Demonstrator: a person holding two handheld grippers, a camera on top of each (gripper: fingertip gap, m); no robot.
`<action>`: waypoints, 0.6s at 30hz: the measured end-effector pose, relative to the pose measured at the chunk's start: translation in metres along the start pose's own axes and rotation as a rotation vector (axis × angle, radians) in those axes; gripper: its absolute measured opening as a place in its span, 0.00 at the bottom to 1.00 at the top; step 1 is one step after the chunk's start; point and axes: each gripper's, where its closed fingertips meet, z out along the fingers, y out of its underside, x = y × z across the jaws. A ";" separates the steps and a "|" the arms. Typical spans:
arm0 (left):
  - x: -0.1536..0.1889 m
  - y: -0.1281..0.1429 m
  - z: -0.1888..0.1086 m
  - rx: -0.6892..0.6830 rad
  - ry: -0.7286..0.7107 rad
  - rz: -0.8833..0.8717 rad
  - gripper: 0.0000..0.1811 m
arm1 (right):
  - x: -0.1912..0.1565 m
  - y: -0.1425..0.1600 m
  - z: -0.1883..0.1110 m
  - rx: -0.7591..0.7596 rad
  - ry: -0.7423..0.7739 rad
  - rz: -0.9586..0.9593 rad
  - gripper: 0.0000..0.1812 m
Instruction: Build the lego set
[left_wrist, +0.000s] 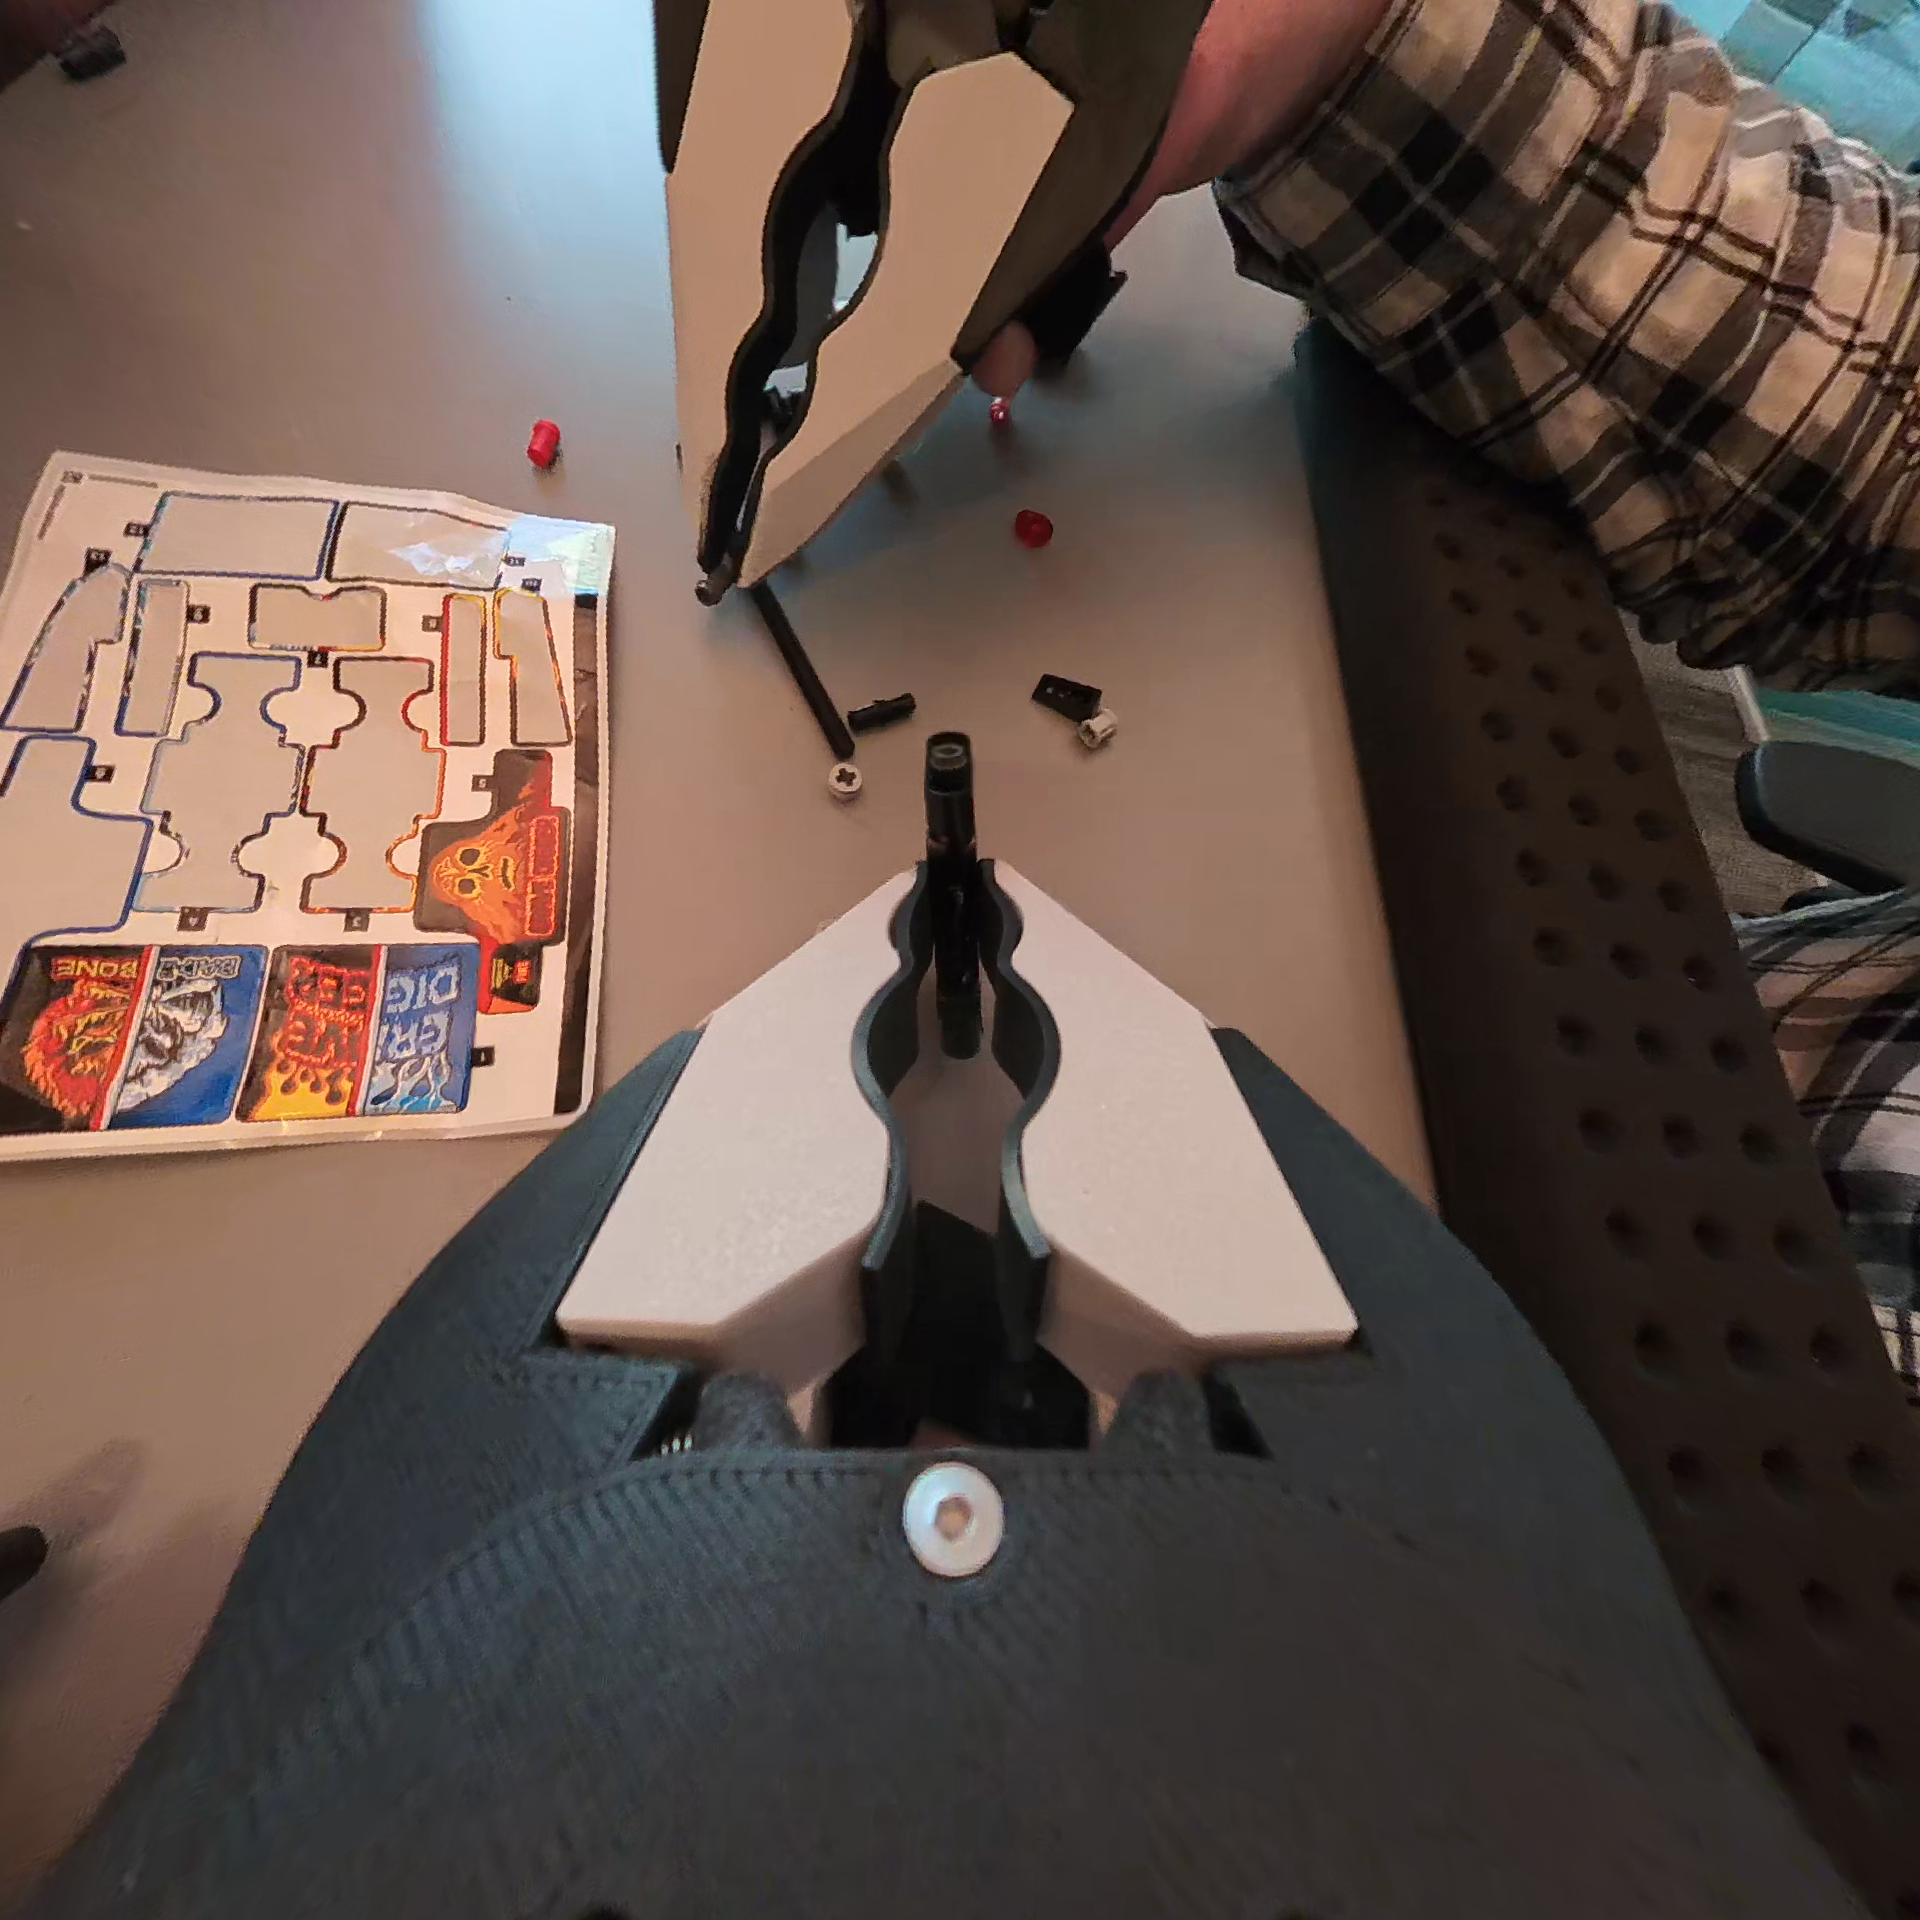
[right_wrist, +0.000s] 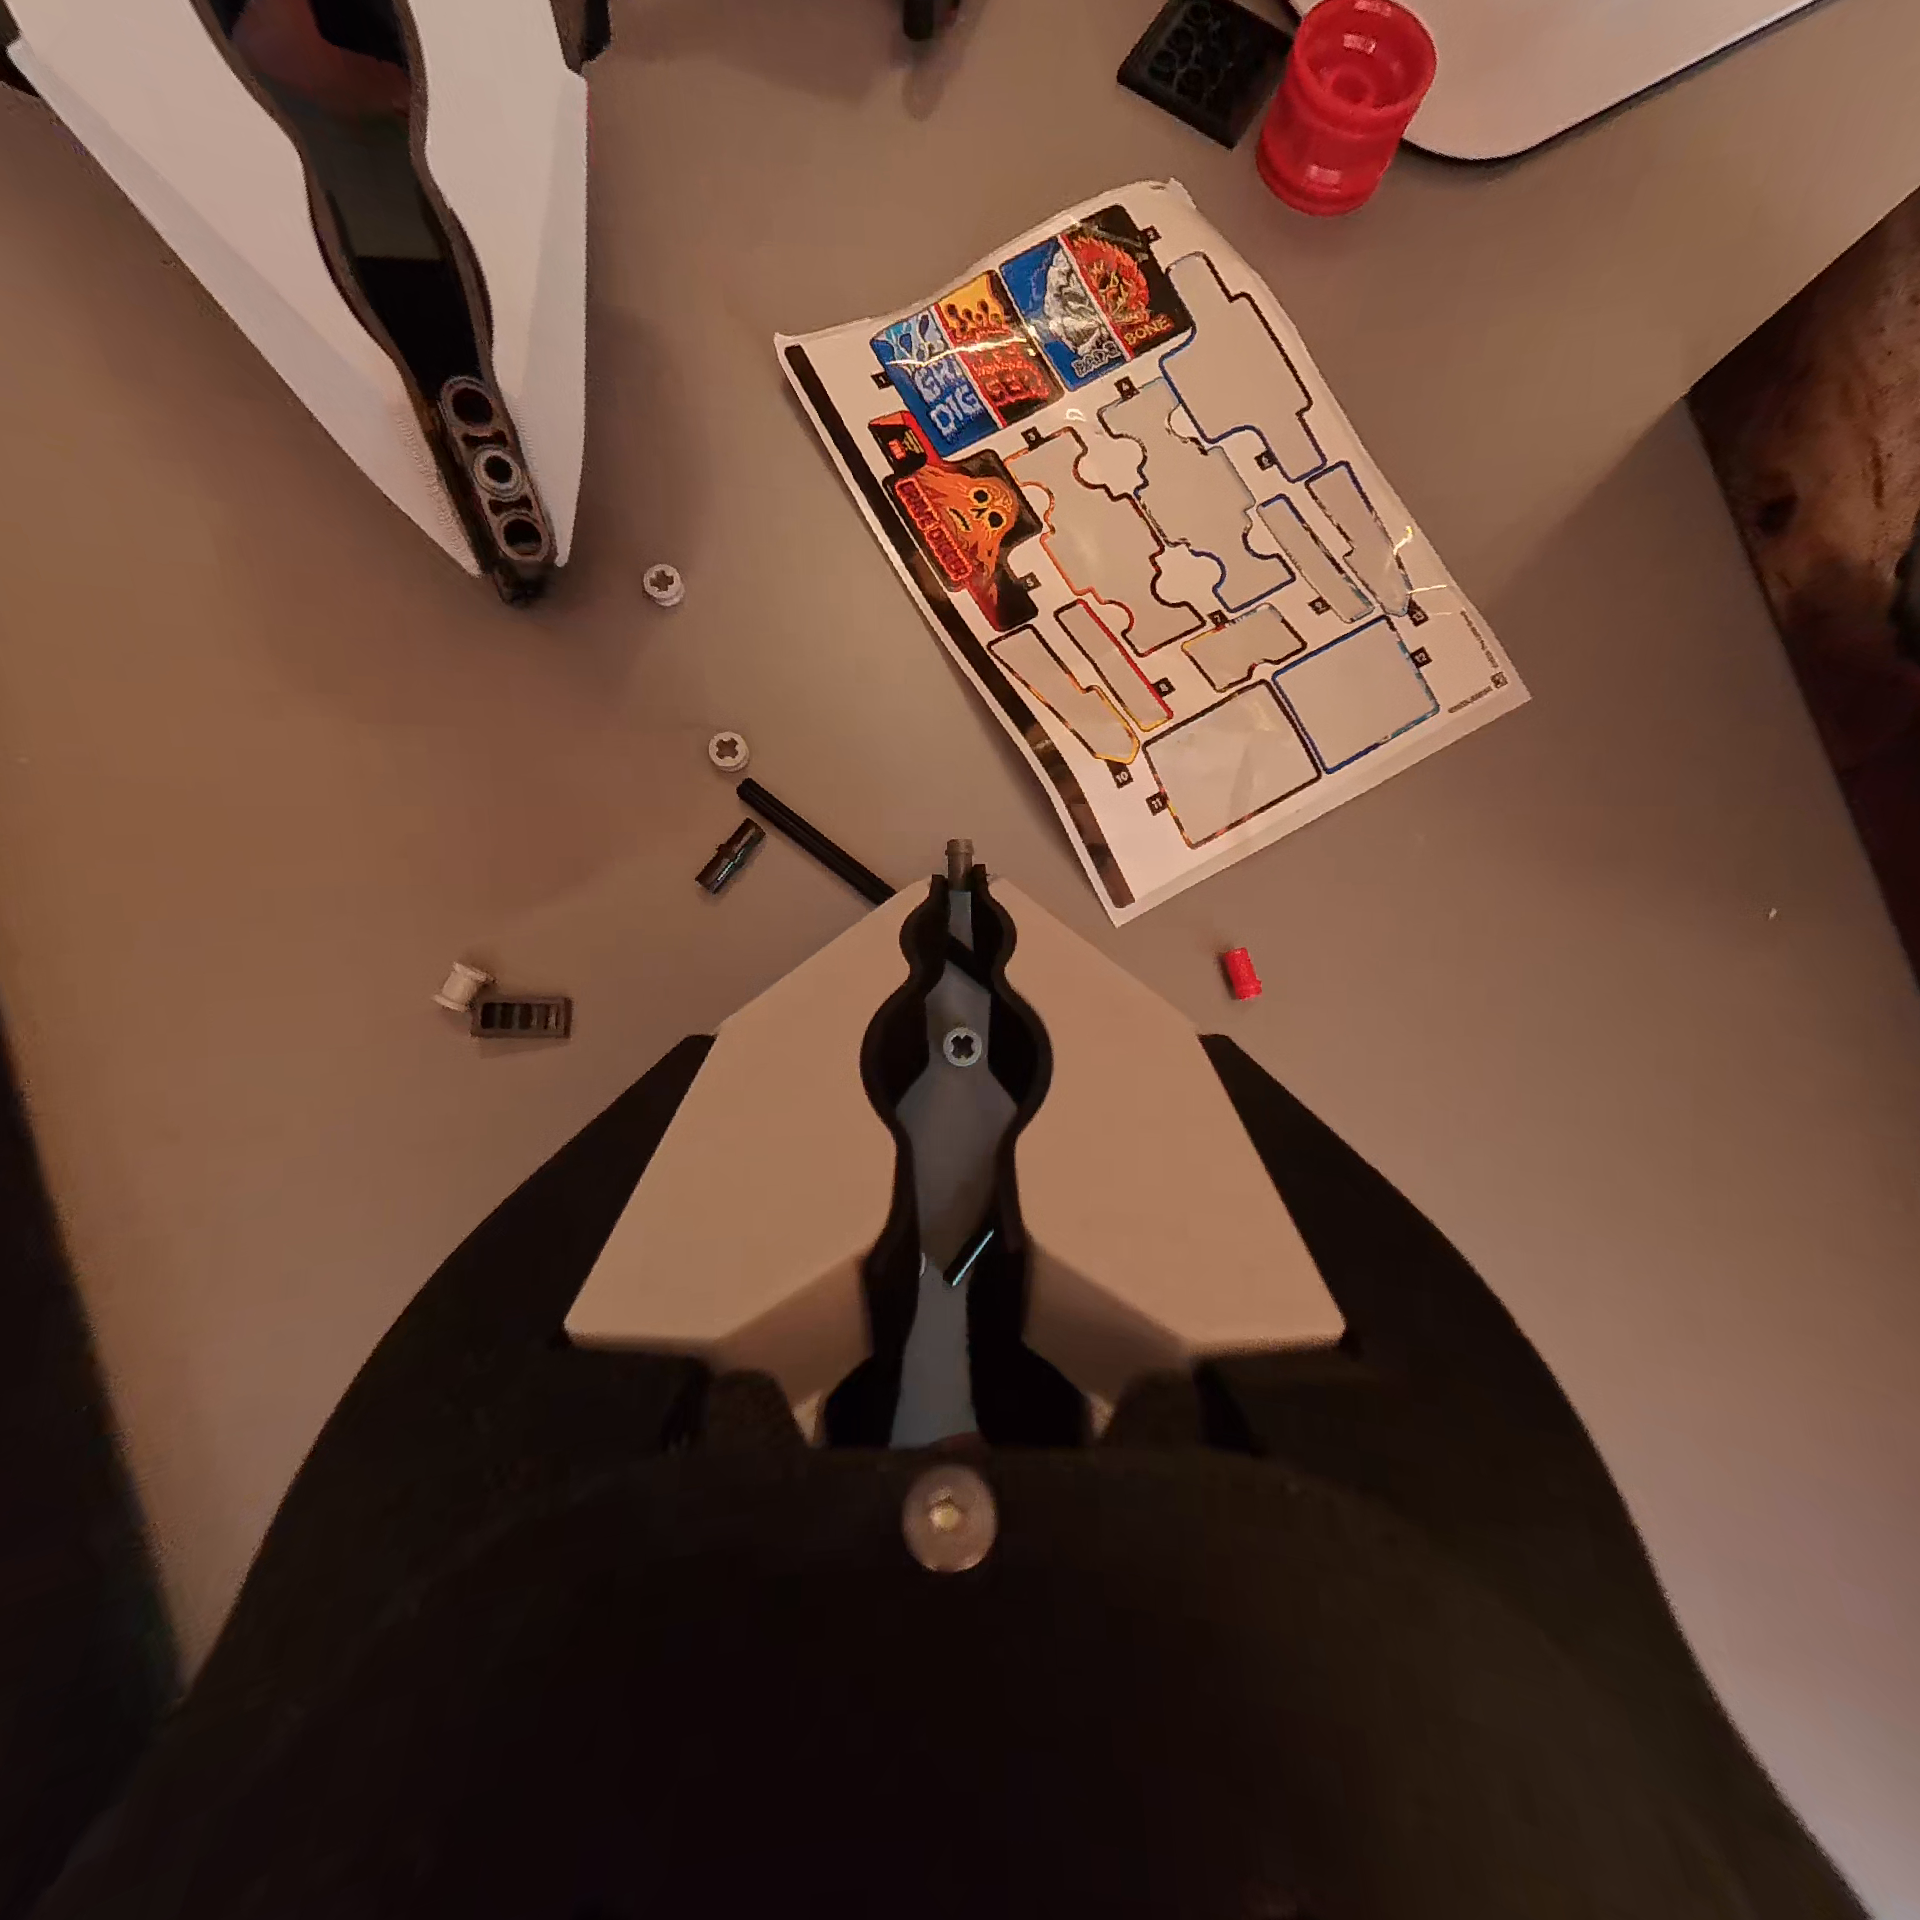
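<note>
left gripper (left_wrist: 951, 883) fingers clamp black beam (left_wrist: 951, 821), axis forward | right gripper (right_wrist: 961, 894) fingers pinch grey pin (right_wrist: 960, 858) | black axle (right_wrist: 810, 840) lies just left of right tips, nearer right gripper

bench (left_wrist: 312, 291): showing plain grey
sticker sheet (left_wrist: 291, 800): showing white with blue, red, orange and yellow flame patterns
sleeve (left_wrist: 1621, 270): showing cream, black and brown plaid
wheel hub (right_wrist: 1340, 104): showing red
fingers (left_wrist: 790, 1122): showing white with black pads
</note>
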 end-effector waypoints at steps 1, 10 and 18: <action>-0.001 0.000 0.000 0.005 -0.001 -0.018 0.04 | 0.000 0.000 0.000 0.002 0.001 -0.001 0.00; -0.011 0.001 -0.002 0.018 -0.012 -0.129 0.05 | 0.000 -0.003 -0.002 0.031 0.010 0.007 0.00; -0.014 0.002 -0.004 0.015 -0.020 -0.144 0.05 | 0.000 -0.005 -0.004 0.048 0.020 0.009 0.01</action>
